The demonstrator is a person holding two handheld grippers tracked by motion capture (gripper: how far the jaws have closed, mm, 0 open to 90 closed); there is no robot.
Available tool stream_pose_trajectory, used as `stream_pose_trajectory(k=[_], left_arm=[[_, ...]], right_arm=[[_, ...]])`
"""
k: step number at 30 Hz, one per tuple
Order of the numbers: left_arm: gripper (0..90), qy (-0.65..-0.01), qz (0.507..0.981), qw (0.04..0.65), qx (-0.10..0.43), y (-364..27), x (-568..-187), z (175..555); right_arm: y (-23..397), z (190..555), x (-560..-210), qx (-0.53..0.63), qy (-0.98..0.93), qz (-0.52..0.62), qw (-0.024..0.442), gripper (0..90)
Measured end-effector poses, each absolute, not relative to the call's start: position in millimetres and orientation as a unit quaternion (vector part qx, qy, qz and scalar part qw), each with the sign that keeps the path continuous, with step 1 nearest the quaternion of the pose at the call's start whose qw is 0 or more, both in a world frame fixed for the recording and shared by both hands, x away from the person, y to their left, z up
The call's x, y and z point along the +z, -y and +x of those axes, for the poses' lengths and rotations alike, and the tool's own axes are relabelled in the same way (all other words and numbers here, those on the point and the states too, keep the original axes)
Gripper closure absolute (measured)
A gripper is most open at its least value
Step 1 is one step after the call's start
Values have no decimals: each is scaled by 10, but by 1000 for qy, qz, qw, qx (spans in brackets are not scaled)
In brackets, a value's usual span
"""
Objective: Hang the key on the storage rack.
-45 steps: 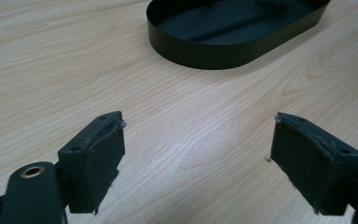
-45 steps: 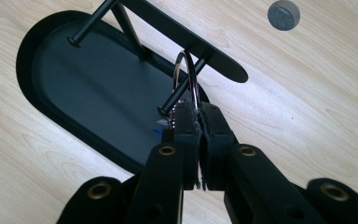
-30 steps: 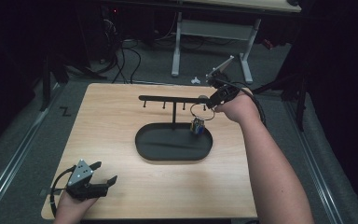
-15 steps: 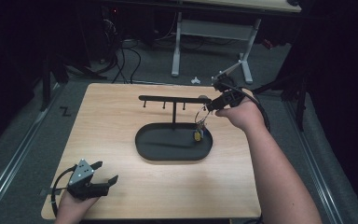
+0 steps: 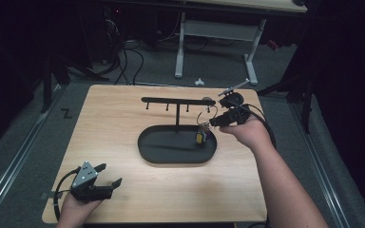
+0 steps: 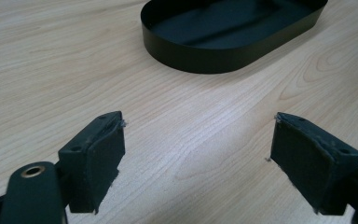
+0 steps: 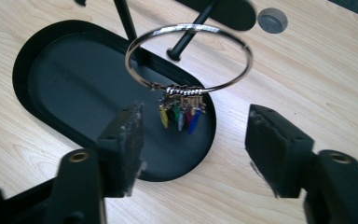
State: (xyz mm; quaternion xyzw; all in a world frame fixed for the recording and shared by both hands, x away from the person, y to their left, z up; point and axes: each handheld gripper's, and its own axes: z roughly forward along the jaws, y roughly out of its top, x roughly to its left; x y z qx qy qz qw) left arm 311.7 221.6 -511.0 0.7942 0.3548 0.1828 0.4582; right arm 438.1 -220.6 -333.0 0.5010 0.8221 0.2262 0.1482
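Observation:
A silver key ring (image 7: 186, 27) with several coloured tags (image 7: 179, 114) hangs from the end peg (image 7: 181, 43) of a black rack (image 5: 176, 100), above the right end of a black oval tray (image 5: 171, 159). The ring (image 5: 204, 115) is free of my right gripper (image 5: 214, 122), which sits just to its right. That gripper's jaws have just been opening; in the right gripper view it (image 7: 193, 144) stands open, with the tags beyond the pads and untouched. My left gripper (image 5: 108, 175) rests open near the table's front left corner, with bare wood between its pads (image 6: 198, 154).
The tray (image 6: 214, 53) lies ahead of the left gripper. A round cable hole (image 7: 272, 19) sits in the tabletop behind the rack. Beyond the table's far edge stand desk legs (image 5: 180, 47) and loose cables on the floor.
The right gripper's jaws have parted and let go of the key ring, which now hangs from the peg. The right hand has drawn back and down a little. The left hand has stayed put.

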Motion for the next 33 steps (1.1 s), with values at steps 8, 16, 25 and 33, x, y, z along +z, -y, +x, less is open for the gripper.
stream_pose_trajectory(k=[8, 16, 25, 33], left_arm=[[181, -358, 791, 461, 182, -2228, -5125, 3092], [181, -352, 797, 454, 186, -2190, -5115, 3090], [181, -353, 799, 447, 195, -2216, -5122, 3044], [168, -360, 790, 448, 213, -2244, -5099, 3022]], right_arm=[[2225, 4183, -3536, 250, -819, 484, 180, 304], [2245, 3922, -3859, 273, -817, 459, 217, 321], [2264, 3627, -4437, 320, -791, 470, 225, 212], [2480, 3333, -4941, 346, -753, 502, 249, 27]])
